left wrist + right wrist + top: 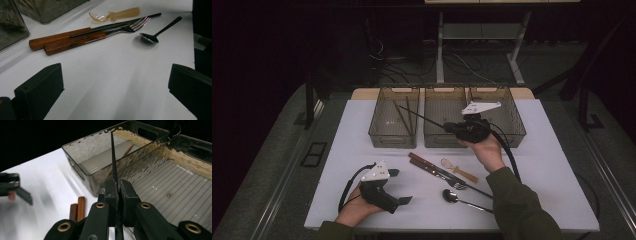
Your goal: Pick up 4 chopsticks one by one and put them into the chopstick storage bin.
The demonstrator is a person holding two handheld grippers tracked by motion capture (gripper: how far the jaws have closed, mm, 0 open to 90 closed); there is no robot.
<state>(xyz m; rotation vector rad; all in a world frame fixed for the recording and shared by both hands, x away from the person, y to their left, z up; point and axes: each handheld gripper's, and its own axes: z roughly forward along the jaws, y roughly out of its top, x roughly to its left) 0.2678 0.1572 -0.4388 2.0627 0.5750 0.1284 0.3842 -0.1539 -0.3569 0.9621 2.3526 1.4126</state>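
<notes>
My right gripper hovers over the front of the middle bin and is shut on a thin black chopstick. The stick points left and away, its tip above the left bin, where two more chopsticks lie. At the front left, my left gripper rests in a hand on the white table and stands open, with nothing between its jaws.
Between the hands lie wood-handled cutlery, a fork, an amber spoon and a black-handled spoon. A third bin stands at the right. Beyond the table the floor is dark, with cables.
</notes>
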